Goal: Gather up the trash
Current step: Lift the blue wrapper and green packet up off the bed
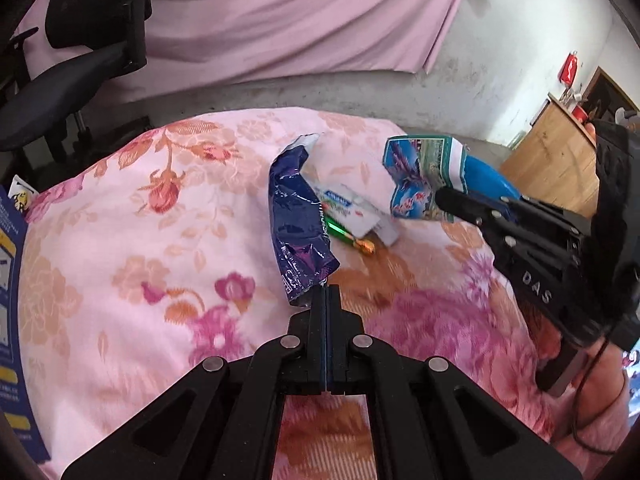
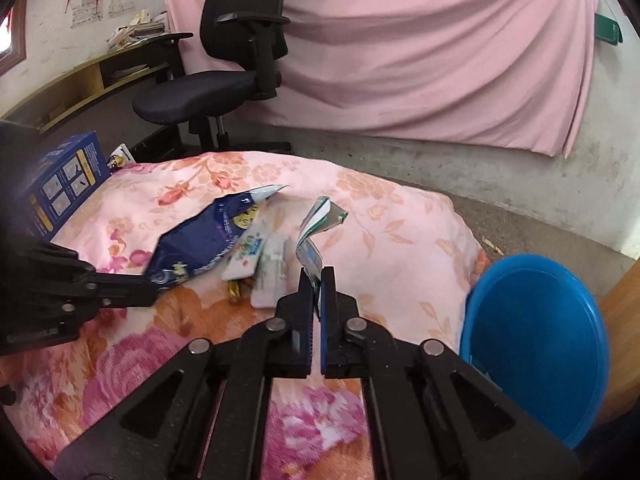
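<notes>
While clamped, left tool (image 1: 327, 292) pinches purple wrapper (image 1: 298, 220) (corner only), right tool (image 2: 317, 280) teal wrapper (image 2: 316, 236).

Black office chair (image 2: 236, 56) before pink draped curtain (image 2: 420, 48). Floral pink bedcover (image 1: 120, 248) underneath. Blue printed box (image 2: 64, 184) at left edge. Wooden cabinet (image 1: 548, 160) far right.

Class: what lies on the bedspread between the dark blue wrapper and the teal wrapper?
White packets and a gold-tipped green wrapper lie between dark blue wrapper and teal wrapper, in both views.
</notes>
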A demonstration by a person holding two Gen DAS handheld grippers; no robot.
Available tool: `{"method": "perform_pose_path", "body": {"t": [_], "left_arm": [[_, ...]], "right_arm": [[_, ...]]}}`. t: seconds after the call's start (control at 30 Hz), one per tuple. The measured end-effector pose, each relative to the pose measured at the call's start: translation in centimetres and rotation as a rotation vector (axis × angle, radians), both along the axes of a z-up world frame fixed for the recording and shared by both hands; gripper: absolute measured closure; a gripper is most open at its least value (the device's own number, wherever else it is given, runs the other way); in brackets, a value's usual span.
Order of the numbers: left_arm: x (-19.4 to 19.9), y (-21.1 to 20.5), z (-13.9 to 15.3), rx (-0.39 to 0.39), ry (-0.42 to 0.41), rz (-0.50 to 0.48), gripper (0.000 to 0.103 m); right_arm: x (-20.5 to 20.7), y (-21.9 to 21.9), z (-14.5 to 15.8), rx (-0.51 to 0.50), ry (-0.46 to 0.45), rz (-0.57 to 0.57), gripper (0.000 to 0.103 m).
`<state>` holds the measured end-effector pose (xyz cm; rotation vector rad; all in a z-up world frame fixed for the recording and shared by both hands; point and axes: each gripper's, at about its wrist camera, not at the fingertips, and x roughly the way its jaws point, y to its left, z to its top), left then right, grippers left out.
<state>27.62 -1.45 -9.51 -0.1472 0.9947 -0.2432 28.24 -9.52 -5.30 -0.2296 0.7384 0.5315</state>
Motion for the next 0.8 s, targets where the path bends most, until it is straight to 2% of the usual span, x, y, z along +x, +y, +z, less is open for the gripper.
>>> {"method": "perform_pose_path", "body": {"t": [0.27, 0.33, 0.4, 0.47, 0.6, 0.8], "left_arm": [[-0.6, 0.1, -0.1, 0.062, -0.01, 0.008, 0.1], [-0.7, 0.1, -0.1, 0.077, -0.021, 0.014, 0.09], [-0.8, -0.1, -0.1, 0.09, -0.026, 0.016, 0.066], [-0.9, -0.2, -0.2, 0.107, -0.036, 0.037, 0.059], [-0.7, -0.4, -0.6, 0.17, -0.026, 0.065, 0.059], [-1.0, 0.1, -0.4, 0.233, -0.076, 0.112, 0.059]], "right_arm": [[0.1, -1.5, -0.1, 0.001, -0.007, -0.039, 0.073], [0.3, -1.5, -0.3, -0.004, -0.005, -0.043, 0.073], [0.5, -1.5, -0.3, -0.009, -0.006, -0.044, 0.073], [0.6, -1.4, -0.3, -0.011, -0.007, -0.042, 0.073], [0.6, -1.1, -0.3, -0.016, -0.015, -0.038, 0.073], [0.6, -1.2, -0.2, -0.011, -0.027, -0.041, 0.073]]}}
